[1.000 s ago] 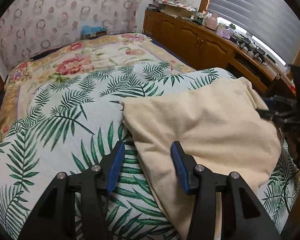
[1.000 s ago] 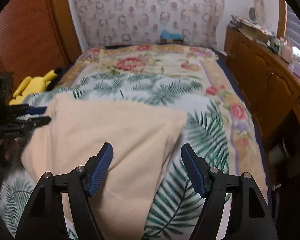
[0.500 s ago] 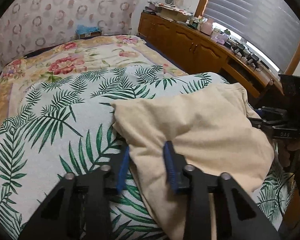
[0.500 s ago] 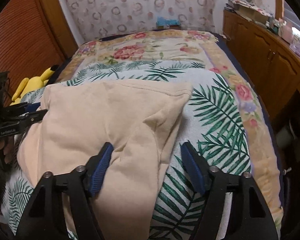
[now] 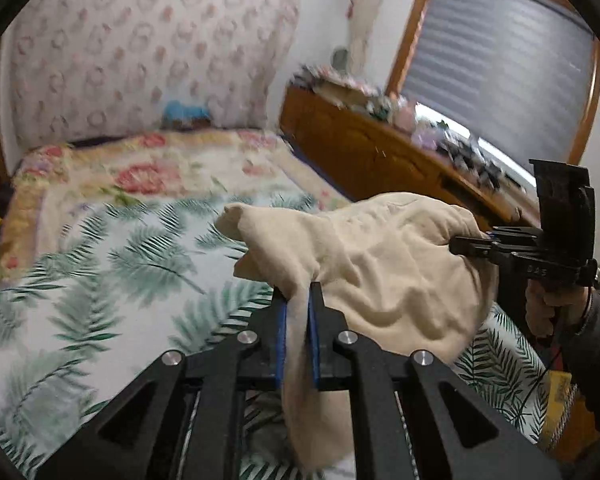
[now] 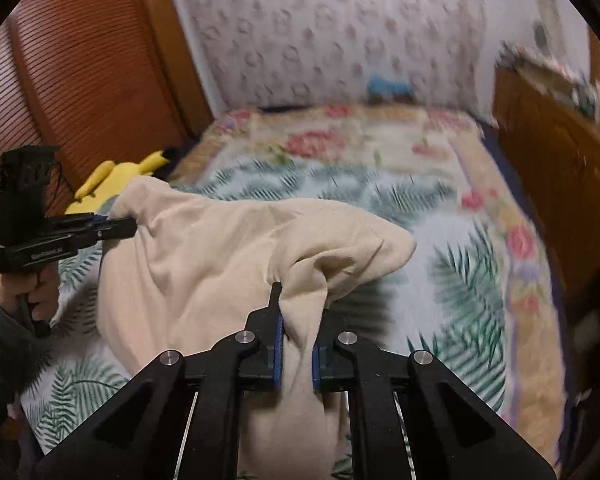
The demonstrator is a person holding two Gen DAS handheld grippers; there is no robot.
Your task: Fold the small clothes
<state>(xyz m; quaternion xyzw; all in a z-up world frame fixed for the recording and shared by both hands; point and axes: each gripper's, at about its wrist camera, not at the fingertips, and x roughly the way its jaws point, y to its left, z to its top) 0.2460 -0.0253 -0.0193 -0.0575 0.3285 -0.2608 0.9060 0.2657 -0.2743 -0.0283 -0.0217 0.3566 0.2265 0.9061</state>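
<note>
A cream garment (image 5: pixel 380 264) hangs between my two grippers, lifted off the palm-leaf bedspread (image 5: pixel 112 264). My left gripper (image 5: pixel 298 300) is shut on its near edge; cloth drapes down between the blue pads. My right gripper (image 6: pixel 298 312) is shut on the opposite edge of the garment (image 6: pixel 220 256). In the left wrist view the right gripper (image 5: pixel 472 244) shows at the far right, pinching the cloth. In the right wrist view the left gripper (image 6: pixel 120 228) shows at the left, doing the same. The garment's far corners sag toward the bed.
A floral quilt (image 5: pixel 148 172) covers the bed's far half. A wooden cabinet (image 5: pixel 364 148) with clutter runs along the right side under a window. A yellow plush toy (image 6: pixel 116 180) lies by the wooden door (image 6: pixel 80 80) at the left.
Both grippers closed on the garment's edges and lifted it off the bed. The garment, flat before, now hangs bunched between them.
</note>
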